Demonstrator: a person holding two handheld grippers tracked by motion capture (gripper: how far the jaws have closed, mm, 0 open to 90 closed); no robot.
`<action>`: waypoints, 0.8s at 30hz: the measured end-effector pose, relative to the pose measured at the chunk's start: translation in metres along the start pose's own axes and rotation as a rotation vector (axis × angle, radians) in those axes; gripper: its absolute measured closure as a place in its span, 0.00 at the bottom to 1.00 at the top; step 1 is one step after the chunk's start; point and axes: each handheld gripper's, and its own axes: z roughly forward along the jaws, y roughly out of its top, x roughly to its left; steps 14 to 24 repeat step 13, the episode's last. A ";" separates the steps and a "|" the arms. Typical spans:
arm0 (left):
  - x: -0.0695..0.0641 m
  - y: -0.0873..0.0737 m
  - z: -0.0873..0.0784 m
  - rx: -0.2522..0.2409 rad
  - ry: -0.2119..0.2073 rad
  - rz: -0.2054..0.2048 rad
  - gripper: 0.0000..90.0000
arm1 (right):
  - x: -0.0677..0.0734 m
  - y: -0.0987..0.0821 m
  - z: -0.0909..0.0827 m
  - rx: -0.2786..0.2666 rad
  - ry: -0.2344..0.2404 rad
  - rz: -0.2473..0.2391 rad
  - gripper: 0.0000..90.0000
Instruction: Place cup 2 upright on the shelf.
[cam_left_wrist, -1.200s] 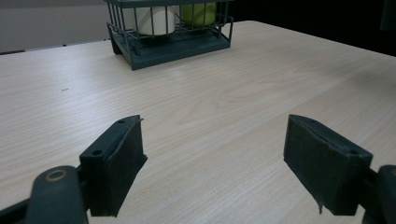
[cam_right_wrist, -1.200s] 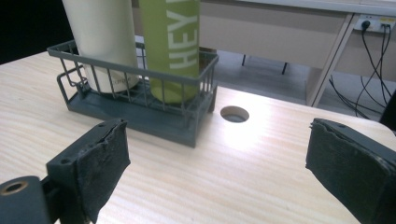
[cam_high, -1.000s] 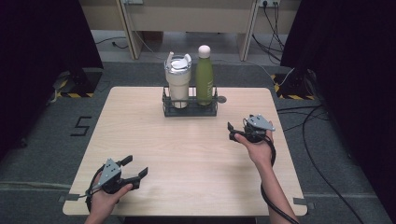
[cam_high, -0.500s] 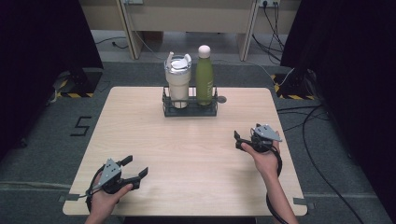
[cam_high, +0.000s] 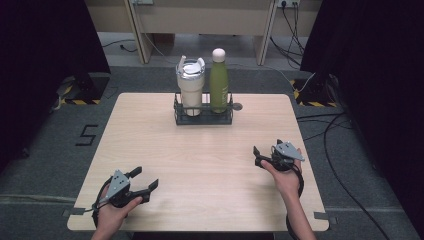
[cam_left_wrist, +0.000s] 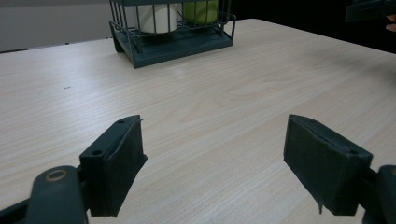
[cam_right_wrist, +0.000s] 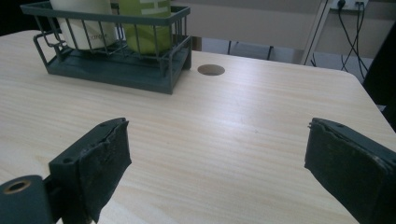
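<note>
I'm holding both tongs, left (cam_high: 146, 181) and right (cam_high: 259, 156), open and empty over the desk (cam_high: 210, 150). The green bottle (cam_high: 218, 82), probably heavy, rigid and slick, is standing in the far rack (cam_high: 202, 116); I'm planning a mid-body grip.

In the left gripper view the wire rack (cam_left_wrist: 173, 39) ran off the top edge, so the white tumbler (cam_left_wrist: 152, 16) and the green bottle (cam_left_wrist: 201, 10) showed as bases alone. The right gripper (cam_left_wrist: 371, 9) was a dark sliver cut by the top right corner, its jaws out of frame. The right gripper view likewise cropped both vessels above their lower parts, and the bottle's pale lettering was cut too short to read; the print on the tumbler was too small to read. In the high view the rack's front wires hid the bottoms of both vessels, and the person's forearms ran off the bottom edge.
</note>
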 end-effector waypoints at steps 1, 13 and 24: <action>0.000 0.000 0.000 0.000 0.000 0.001 0.22 | -0.001 -0.001 0.000 -0.001 -0.001 -0.004 0.08; -0.001 0.001 0.001 0.002 -0.007 0.003 0.22 | -0.005 -0.002 -0.008 -0.015 0.001 0.026 0.09; -0.001 0.001 0.001 0.002 -0.007 0.003 0.22 | -0.005 -0.002 -0.008 -0.015 0.001 0.026 0.09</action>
